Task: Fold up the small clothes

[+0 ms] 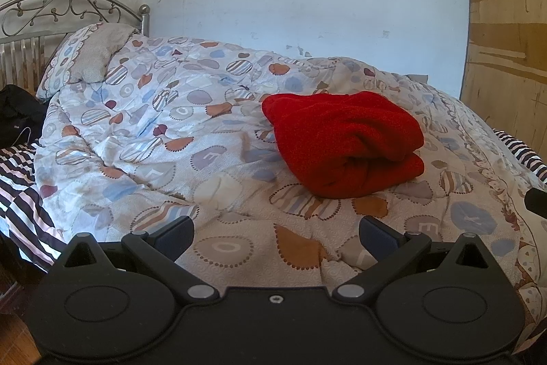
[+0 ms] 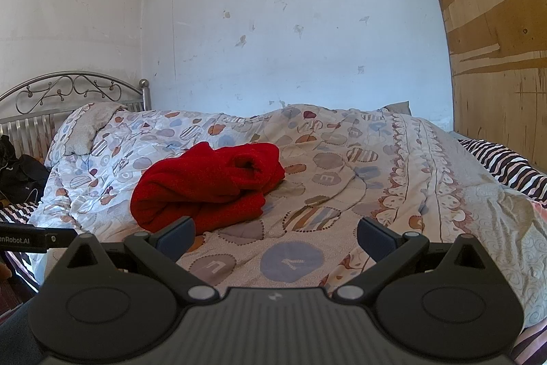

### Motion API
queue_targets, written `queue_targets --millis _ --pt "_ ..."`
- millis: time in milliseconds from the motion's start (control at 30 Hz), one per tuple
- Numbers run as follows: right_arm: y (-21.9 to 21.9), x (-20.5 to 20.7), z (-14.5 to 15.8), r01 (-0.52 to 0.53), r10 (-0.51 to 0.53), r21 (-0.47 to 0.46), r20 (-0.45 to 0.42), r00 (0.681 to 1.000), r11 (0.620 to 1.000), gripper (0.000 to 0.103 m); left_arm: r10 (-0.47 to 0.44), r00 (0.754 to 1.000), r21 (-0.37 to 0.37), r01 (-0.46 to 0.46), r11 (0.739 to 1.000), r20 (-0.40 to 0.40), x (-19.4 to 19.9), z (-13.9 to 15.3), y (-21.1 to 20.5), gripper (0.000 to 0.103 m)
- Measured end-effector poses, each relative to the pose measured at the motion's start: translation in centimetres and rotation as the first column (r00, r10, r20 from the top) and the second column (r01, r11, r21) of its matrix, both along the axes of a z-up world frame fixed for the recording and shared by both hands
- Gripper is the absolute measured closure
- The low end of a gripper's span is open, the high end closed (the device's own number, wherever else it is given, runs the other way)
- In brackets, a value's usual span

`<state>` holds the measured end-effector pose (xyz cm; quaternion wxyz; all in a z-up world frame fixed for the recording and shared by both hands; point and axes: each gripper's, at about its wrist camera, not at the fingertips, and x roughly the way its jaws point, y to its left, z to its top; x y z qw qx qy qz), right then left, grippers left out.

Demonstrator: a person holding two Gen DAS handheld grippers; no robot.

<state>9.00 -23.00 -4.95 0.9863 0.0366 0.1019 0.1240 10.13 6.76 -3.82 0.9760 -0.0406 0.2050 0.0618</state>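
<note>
Left wrist view: a red garment (image 1: 345,142) lies folded into a thick bundle right of centre in the frame, resting on a patterned quilt (image 1: 171,132) that covers the bed. The left gripper (image 1: 275,236) sits low in the frame, its jaws spread wide with nothing between them — well short of the cloth. A metal headboard (image 1: 68,9) stands at upper left.

Right wrist view: the same red garment (image 2: 208,183) appears left of centre, layers stacked, a rolled opening showing at its top. The right gripper (image 2: 276,236) is likewise wide open and empty, with the bundle just beyond its left finger. A black bag (image 2: 20,173) sits at the left edge.

Judging by the compact bundle and both tools clear of it, the folding looks essentially done; at most some neatening remains, and no other garment is visible.
</note>
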Motion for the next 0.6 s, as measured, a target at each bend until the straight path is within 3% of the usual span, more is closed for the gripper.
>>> queue_targets --millis 600 --pt "0.07 -0.2 -0.15 0.001 -0.001 0.003 -0.005 1.0 1.0 0.0 -0.003 1.0 0.006 0.003 1.0 -0.002 0.0 0.07 -0.12 0.001"
